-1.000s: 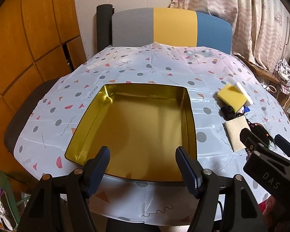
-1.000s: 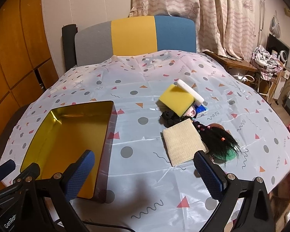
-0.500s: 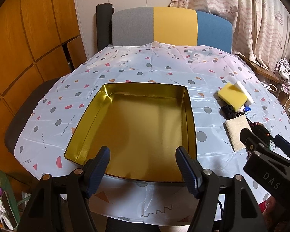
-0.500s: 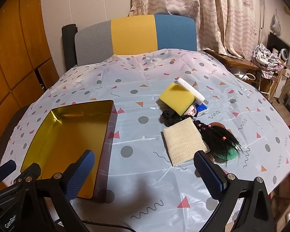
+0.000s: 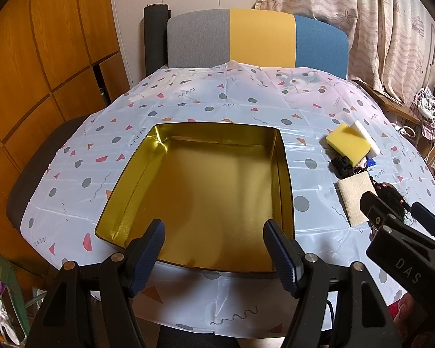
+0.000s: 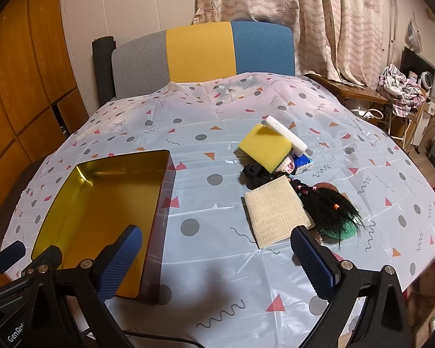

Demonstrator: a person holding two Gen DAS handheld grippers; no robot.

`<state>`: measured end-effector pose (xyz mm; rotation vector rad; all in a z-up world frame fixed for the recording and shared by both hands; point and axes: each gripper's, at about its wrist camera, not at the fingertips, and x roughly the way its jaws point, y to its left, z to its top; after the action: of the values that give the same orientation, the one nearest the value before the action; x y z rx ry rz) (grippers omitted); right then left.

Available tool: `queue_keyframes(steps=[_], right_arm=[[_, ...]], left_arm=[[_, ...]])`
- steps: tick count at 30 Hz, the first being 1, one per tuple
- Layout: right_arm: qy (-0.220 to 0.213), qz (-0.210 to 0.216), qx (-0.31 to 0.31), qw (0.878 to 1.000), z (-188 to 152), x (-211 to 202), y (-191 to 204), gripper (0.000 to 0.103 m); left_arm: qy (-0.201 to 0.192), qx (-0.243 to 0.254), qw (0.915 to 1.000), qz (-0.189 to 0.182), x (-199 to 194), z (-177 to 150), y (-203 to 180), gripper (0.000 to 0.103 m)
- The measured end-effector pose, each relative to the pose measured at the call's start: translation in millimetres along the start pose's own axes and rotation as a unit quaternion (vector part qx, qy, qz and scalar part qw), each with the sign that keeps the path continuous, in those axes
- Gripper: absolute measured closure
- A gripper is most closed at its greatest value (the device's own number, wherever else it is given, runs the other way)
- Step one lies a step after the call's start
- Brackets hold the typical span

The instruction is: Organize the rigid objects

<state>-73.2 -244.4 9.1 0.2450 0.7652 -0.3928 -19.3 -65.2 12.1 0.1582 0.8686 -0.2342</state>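
Observation:
An empty gold tin box (image 5: 206,194) sits on the patterned tablecloth; it also shows in the right wrist view (image 6: 101,206). My left gripper (image 5: 214,249) is open and empty over the box's near edge. My right gripper (image 6: 217,255) is open and empty, hovering above bare cloth right of the box. A pile lies to the right: a yellow sponge (image 6: 265,146), a white bar (image 6: 285,134), a beige pad (image 6: 275,210), a black hair piece with beads (image 6: 330,208), a black scrunchie (image 6: 252,174) and a blue item (image 6: 303,161). The sponge (image 5: 348,142) and pad (image 5: 353,194) show in the left view.
A chair with a grey, yellow and blue back (image 6: 203,50) stands behind the table. Wooden panels (image 5: 43,58) line the left wall. Curtains (image 6: 304,14) and a cluttered side table (image 6: 400,92) are at the right. The table edge (image 6: 246,327) is near me.

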Motion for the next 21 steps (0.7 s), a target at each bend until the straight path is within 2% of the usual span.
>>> queue_keyframes(steps=[12, 15, 21], right_arm=[[0.001, 0.003, 0.003, 1.0, -1, 1, -4, 0.0], [0.001, 0.006, 0.004, 1.0, -2, 3, -9, 0.0], [0.026, -0.008, 0.005, 1.0, -12, 20, -36, 0.0]], left_arm=[[0.008, -0.001, 0.9999, -0.009, 4, 2, -5, 0.032], [0.013, -0.005, 0.9995, -0.027, 7, 2, -5, 0.032], [0.03, -0.01, 0.9947, -0.098, 17, 1, -16, 0.032]])
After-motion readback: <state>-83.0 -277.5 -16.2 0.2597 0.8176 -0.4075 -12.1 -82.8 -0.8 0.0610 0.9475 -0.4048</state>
